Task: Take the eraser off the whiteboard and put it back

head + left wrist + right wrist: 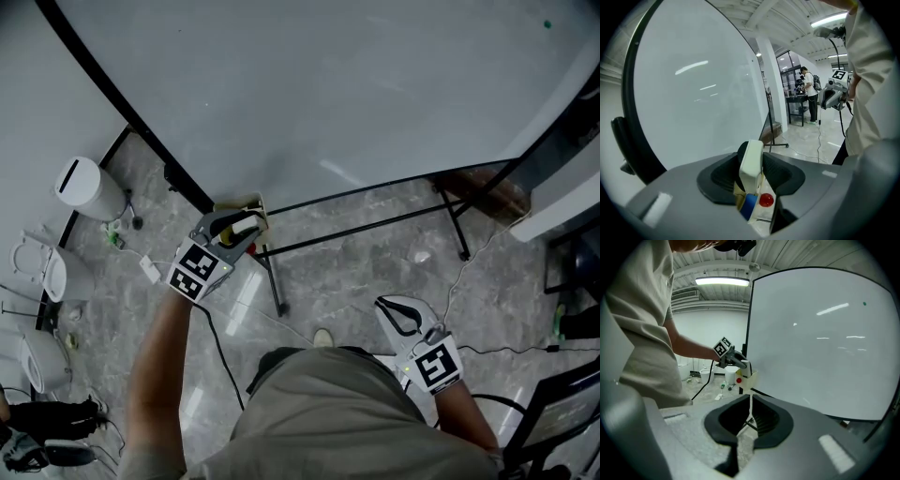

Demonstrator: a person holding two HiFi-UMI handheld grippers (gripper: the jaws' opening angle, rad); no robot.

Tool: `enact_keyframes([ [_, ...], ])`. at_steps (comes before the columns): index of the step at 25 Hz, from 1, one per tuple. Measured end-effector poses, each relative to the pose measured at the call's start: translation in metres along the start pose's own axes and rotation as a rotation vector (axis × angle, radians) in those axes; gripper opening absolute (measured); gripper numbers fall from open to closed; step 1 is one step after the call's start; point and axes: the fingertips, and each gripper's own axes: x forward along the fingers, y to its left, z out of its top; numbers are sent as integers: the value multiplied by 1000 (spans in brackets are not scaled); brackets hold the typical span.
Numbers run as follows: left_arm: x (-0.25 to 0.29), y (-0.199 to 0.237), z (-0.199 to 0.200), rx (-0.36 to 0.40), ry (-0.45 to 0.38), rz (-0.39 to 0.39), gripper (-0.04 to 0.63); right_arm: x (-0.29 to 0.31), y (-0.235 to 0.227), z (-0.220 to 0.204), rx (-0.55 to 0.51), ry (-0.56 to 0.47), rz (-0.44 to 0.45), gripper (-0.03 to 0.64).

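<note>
The white eraser is clamped upright between my left gripper's jaws at the lower left corner of the whiteboard. Just under it is a small cream holder on the board's edge, with a blue and a red marker cap showing inside. My right gripper hangs low at my right side, away from the board, its jaws together and empty. In the right gripper view my left gripper is seen at the holder.
The board's black stand legs cross the stone floor below it. A white bin and white fixtures sit at the left, with cables trailing on the floor. A person stands far off at a table.
</note>
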Motion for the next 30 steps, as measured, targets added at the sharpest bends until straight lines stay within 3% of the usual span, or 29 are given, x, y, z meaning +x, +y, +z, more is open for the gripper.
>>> enact_keyframes([
  [11, 28, -8, -33, 46, 100, -27, 172, 10, 0, -6, 6, 12, 33, 9],
  [30, 31, -8, -39, 68, 141, 31, 206, 12, -1, -10, 30, 11, 43, 9],
])
